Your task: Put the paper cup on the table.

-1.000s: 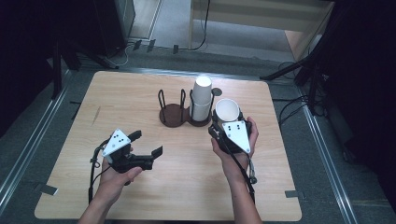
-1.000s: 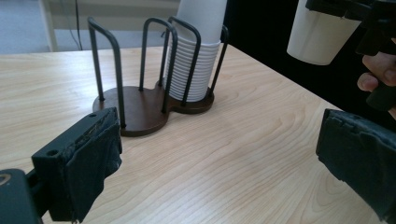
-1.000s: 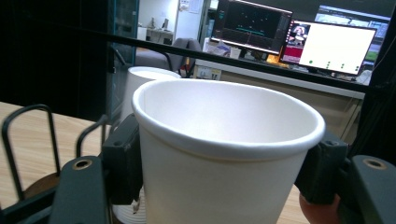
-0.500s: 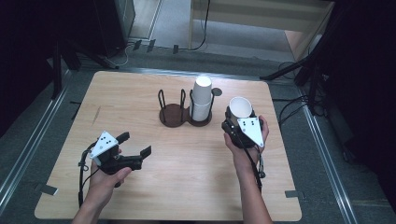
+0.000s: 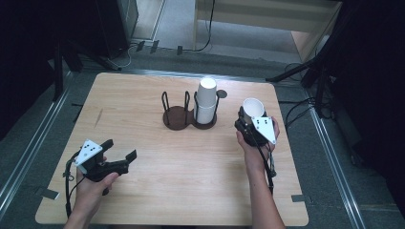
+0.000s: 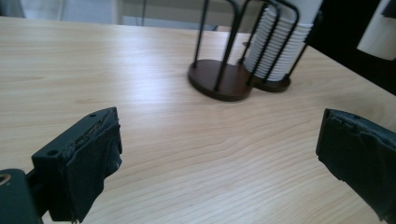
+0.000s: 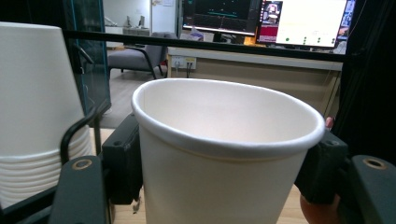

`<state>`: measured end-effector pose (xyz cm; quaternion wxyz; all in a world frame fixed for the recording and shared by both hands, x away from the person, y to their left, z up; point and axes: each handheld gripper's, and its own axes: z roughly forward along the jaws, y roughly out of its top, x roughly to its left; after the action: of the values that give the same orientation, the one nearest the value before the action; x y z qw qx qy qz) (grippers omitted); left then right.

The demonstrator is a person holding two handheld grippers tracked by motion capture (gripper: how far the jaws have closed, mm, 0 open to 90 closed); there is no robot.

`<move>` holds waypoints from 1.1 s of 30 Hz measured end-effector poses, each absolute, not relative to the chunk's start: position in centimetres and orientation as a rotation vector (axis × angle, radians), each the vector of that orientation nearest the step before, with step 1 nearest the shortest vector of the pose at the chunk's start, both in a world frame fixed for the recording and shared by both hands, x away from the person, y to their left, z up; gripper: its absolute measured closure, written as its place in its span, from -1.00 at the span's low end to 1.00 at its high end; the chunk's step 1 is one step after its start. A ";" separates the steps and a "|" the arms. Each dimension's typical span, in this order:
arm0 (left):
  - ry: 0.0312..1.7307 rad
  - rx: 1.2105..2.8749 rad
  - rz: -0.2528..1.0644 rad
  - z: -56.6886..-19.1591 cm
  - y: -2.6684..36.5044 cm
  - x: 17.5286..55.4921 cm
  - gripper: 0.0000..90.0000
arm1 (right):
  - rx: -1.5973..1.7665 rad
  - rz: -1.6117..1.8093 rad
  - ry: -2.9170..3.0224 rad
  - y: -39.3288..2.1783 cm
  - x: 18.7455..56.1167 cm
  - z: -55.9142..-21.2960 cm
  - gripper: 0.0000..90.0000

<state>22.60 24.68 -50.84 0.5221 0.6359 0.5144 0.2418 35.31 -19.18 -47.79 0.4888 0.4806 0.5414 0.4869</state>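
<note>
The right gripper (image 5: 249, 120) is clamped on an upright white cup (image 5: 253, 108), held at the worktop's (image 5: 191, 191) right side just right of the cup stack (image 5: 207, 100) in its wire rack (image 5: 179, 114). The left gripper (image 5: 118, 152) sits near-left, jaws apart on nothing.

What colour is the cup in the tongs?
White. The cup, held in the right tongs, shows best in the right gripper view.

1. We count two grippers: the left gripper (image 5: 117, 155) and the right gripper (image 5: 248, 125).
2. We see one single cup (image 5: 252, 109).
3. We see one cup stack (image 5: 206, 100).
4. We see one rack (image 5: 179, 114).
5. We see one table (image 5: 191, 171).
</note>
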 end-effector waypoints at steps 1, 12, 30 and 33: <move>1.244 1.517 0.584 -51.1 25.1 22.4 -0.98 | 1.167 1.181 1.315 -19.3 35.5 -47.9 -0.34; 1.325 1.458 0.683 -52.4 29.2 19.8 -0.98 | 1.180 1.148 1.315 -20.4 37.7 -49.4 -0.33; 1.438 1.415 0.684 -54.0 34.4 17.3 -1.00 | 1.219 1.139 1.352 -20.9 40.6 -51.0 -0.33; 1.437 1.408 0.678 -54.2 34.7 17.3 -1.00 | 1.219 1.134 1.355 -20.5 41.2 -51.4 -0.33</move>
<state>17.33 34.71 -54.25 0.4877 0.5789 0.5911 0.2788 41.15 -20.52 -51.38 0.4771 0.4992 0.5547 0.4642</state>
